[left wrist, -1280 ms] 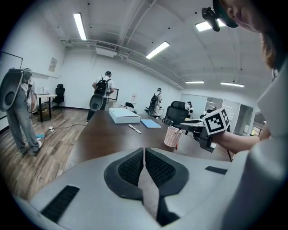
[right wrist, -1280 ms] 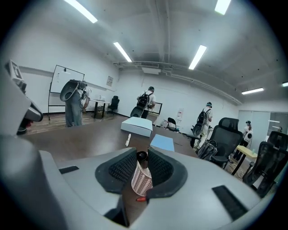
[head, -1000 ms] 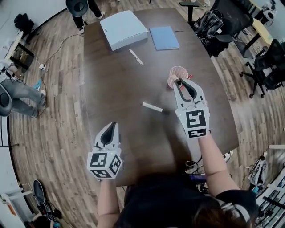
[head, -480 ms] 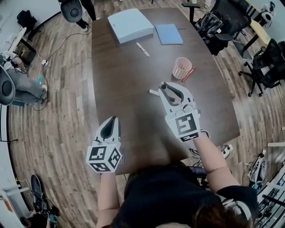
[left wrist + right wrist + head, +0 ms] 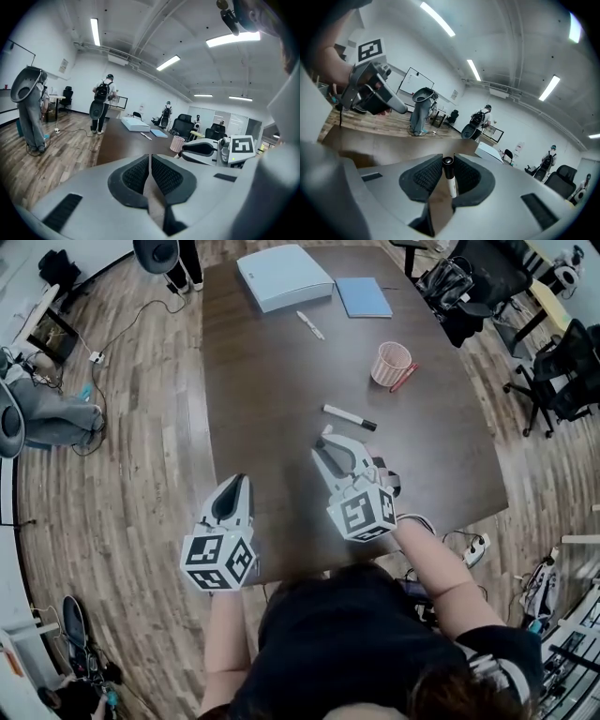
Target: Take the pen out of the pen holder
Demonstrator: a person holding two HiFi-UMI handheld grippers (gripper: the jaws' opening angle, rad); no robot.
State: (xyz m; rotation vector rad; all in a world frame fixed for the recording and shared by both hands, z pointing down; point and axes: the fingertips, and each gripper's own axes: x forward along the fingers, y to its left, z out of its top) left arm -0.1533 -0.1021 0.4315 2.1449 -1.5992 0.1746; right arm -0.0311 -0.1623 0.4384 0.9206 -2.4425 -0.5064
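Note:
The pink mesh pen holder [image 5: 391, 363] stands upright at the table's right side, with a red pen [image 5: 405, 378] lying against its foot. My right gripper [image 5: 325, 442] is well in front of it, over the table's near part, shut on a white pen with a black end [image 5: 450, 180]; the pen stands between the pads. A white marker with a black cap [image 5: 349, 417] lies on the table just beyond that gripper. My left gripper [image 5: 236, 486] hovers at the table's near left edge, its pads [image 5: 140, 173] pressed together with nothing between them.
At the table's far end lie a white box [image 5: 284, 276], a blue notebook [image 5: 364, 296] and a white pen [image 5: 310, 324]. Office chairs [image 5: 572, 371] stand to the right. People stand beyond the far end [image 5: 101, 101]. Cables lie on the wooden floor at the left [image 5: 94, 357].
My right gripper has come away from the pen holder, back toward the near edge and to the left, with the pen in it. The left gripper has shifted only slightly.

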